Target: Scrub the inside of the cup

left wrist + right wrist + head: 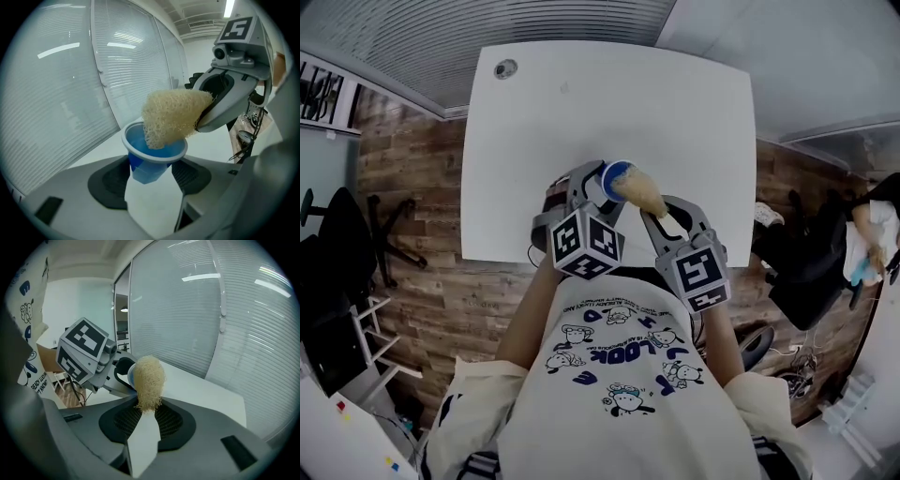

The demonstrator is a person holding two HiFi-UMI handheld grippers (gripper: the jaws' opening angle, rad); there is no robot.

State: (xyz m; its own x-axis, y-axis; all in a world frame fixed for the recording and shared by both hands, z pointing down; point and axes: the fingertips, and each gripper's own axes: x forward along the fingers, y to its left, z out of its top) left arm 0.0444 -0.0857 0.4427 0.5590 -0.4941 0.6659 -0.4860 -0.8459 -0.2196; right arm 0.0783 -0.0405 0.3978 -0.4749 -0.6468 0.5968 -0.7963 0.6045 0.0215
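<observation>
Left gripper (151, 176) clamps blue cup (164, 149) by its base, mouth tilted rightward so right gripper (147, 412), pinched on loofah sponge (149, 378), can work the tip inside.

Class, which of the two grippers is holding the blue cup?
The left gripper: its jaws clamp the blue cup near its base. The right gripper instead pinches a tan loofah sponge, whose end dips into that cup.

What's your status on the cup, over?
Left hand-held gripper shut on blue cup. Right hand-held gripper shut on loofah sponge, tip inside cup. Nothing in the way.
</observation>
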